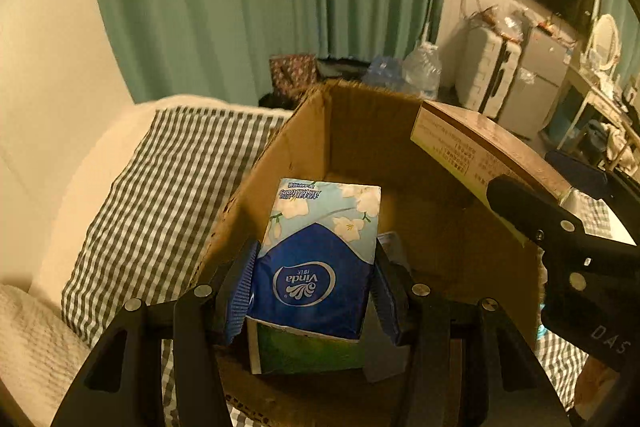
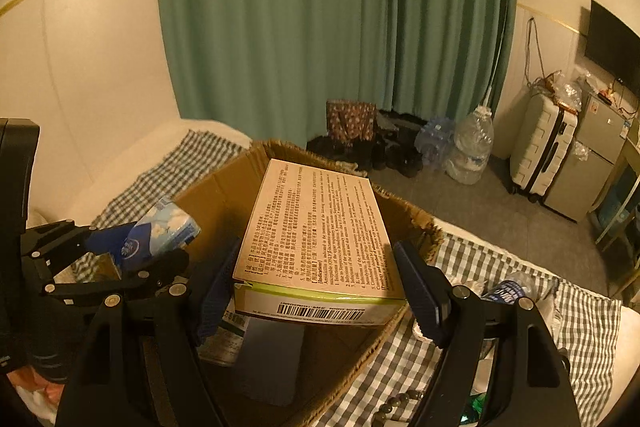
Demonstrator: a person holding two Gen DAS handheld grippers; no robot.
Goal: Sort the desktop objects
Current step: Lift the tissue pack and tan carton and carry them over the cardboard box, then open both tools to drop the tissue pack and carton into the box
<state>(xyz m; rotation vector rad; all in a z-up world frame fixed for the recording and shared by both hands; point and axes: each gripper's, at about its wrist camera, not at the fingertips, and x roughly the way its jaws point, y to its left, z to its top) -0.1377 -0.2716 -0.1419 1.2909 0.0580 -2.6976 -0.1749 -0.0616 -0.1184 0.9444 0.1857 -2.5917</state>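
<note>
My left gripper is shut on a blue Vinda tissue pack, held over the open cardboard box. The same pack shows at the left in the right wrist view. My right gripper is shut on a flat tan medicine carton with printed text and a barcode, also held above the cardboard box. That carton hangs over the box's right side in the left wrist view, where the right gripper's fingers clamp it. A green box lies inside, under the tissue pack.
The box rests on a grey checked cloth over a bed. Beads and a blue packet lie on the cloth at the right. Beyond are a green curtain, water bottles and a white suitcase.
</note>
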